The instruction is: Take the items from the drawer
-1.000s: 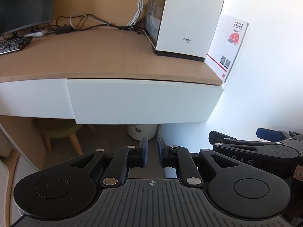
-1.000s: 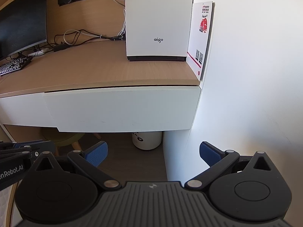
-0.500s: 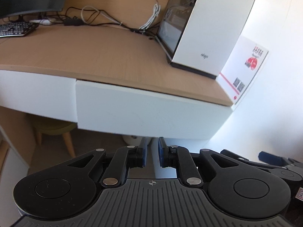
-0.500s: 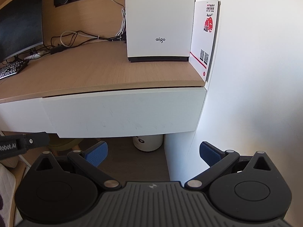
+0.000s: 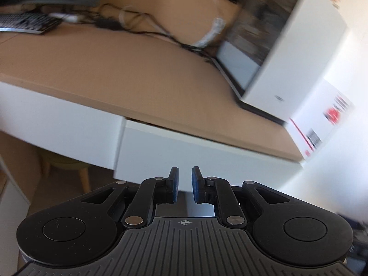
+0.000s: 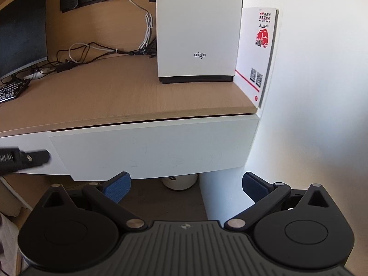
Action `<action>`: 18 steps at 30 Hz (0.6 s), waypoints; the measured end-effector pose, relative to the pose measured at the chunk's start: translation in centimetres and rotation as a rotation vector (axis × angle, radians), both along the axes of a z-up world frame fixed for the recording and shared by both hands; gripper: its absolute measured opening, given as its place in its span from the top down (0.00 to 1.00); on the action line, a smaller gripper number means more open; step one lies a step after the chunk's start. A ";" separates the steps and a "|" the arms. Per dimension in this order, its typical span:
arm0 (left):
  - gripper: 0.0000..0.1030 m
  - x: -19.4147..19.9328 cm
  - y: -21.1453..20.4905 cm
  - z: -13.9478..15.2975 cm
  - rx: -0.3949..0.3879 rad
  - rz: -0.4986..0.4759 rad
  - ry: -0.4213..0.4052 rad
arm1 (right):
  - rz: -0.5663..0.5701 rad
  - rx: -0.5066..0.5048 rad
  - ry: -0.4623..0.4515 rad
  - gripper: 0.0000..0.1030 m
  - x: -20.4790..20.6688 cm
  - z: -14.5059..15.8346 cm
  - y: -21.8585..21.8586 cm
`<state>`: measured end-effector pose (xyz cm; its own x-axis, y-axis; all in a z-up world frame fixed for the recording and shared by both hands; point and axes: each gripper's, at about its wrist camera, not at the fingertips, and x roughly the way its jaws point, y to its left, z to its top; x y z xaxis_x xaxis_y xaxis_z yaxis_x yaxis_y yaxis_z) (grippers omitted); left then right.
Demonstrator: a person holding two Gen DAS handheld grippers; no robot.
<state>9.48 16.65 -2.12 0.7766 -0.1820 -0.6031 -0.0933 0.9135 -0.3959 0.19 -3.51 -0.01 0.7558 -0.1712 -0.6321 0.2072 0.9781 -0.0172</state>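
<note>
The drawer is a plain white panel with no handle in sight, set flush under the front edge of the light wooden counter, at its right end against the white wall. It is closed, with only a thin dark seam along its top, and faint scuffs mark its face. The left hand-held gripper points at the drawer's lower edge, its blue pads nearly together with nothing between them. The right hand-held gripper is spread wide and empty, below the drawer front. A white computer case stands on the counter above.
</note>
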 end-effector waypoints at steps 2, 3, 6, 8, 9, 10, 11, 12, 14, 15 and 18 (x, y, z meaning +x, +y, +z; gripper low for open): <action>0.87 1.7 2.0 0.0 -0.002 0.023 0.007 | -0.027 -0.002 -0.003 0.00 0.3 0.2 -0.7; 0.87 2.4 2.6 0.0 0.017 0.027 0.011 | -0.038 -0.002 -0.006 0.00 0.5 0.3 -1.1; 0.87 4.7 3.8 -0.4 0.069 0.036 0.025 | -0.049 -0.017 -0.014 0.00 1.9 0.4 -2.2; 0.87 6.0 4.3 -0.8 0.080 0.049 0.024 | -0.040 -0.021 -0.016 0.00 3.0 0.1 -2.6; 0.87 6.6 4.4 -1.1 0.089 0.050 0.019 | -0.029 -0.019 -0.014 0.00 3.8 -0.2 -2.7; 0.87 7.1 4.5 -1.3 0.100 0.050 0.016 | -0.015 -0.017 -0.014 0.00 4.6 -0.5 -2.9; 0.87 7.6 4.4 -1.6 0.116 0.060 0.023 | 0.003 -0.015 -0.015 0.00 5.5 -0.9 -3.0; 0.87 8.1 4.4 -1.8 0.122 0.081 0.039 | 0.019 -0.016 -0.013 0.00 6.3 -1.3 -3.0; 0.87 9.0 4.6 -2.2 0.099 0.108 0.059 | 0.046 -0.025 0.030 0.00 8.5 -2.1 -2.9; 0.87 9.4 4.6 -2.4 0.101 0.112 0.069 | 0.055 -0.017 0.042 0.00 9.3 -2.3 -3.0; 0.87 9.9 4.7 -2.9 0.104 0.120 0.089 | 0.073 0.003 0.042 0.00 11.1 -2.9 -3.0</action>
